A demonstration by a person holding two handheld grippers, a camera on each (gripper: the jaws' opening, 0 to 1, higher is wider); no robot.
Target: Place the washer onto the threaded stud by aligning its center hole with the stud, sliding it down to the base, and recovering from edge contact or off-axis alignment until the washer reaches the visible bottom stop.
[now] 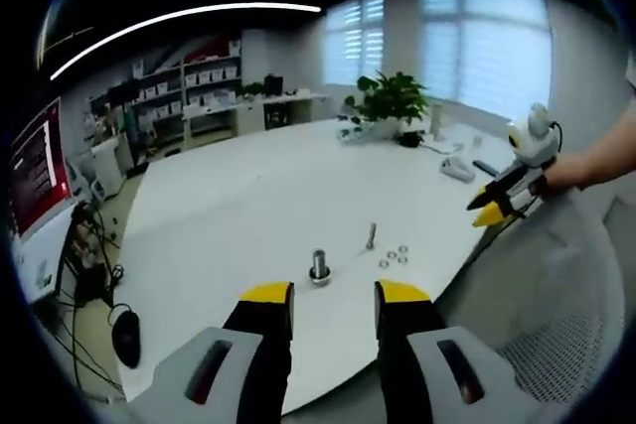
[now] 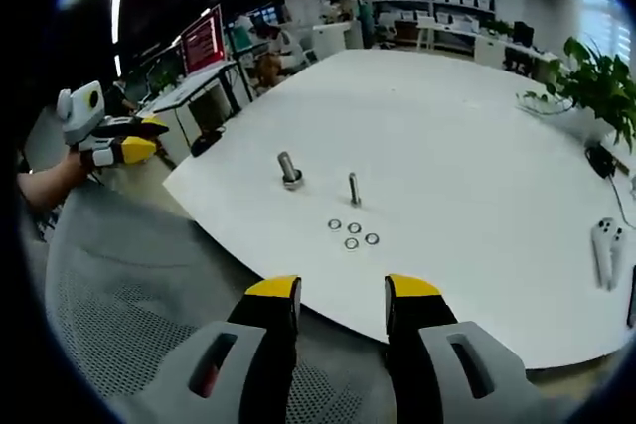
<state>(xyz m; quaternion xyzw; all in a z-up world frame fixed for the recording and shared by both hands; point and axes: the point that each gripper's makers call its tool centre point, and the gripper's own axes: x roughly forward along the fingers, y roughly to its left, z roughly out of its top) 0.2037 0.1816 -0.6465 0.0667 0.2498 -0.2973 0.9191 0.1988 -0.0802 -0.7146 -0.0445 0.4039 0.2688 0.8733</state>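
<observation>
Both pairs of jaws stand parted with nothing between them: the left gripper hangs over the near edge of the white table, and the right gripper is held back off the table's edge, over a mesh chair seat. In the right gripper view four washers lie flat in a small cluster on the tabletop, just beside the slim threaded stud, which stands upright and bare; a thicker bolt with a nut at its foot stands near it to one side. No washer has been picked up, so the task appears to be at its opening reach. The next move probably calls for the right gripper to come forward and down to one washer, pinching it by its rim so the hole stays free for the stud.
</observation>
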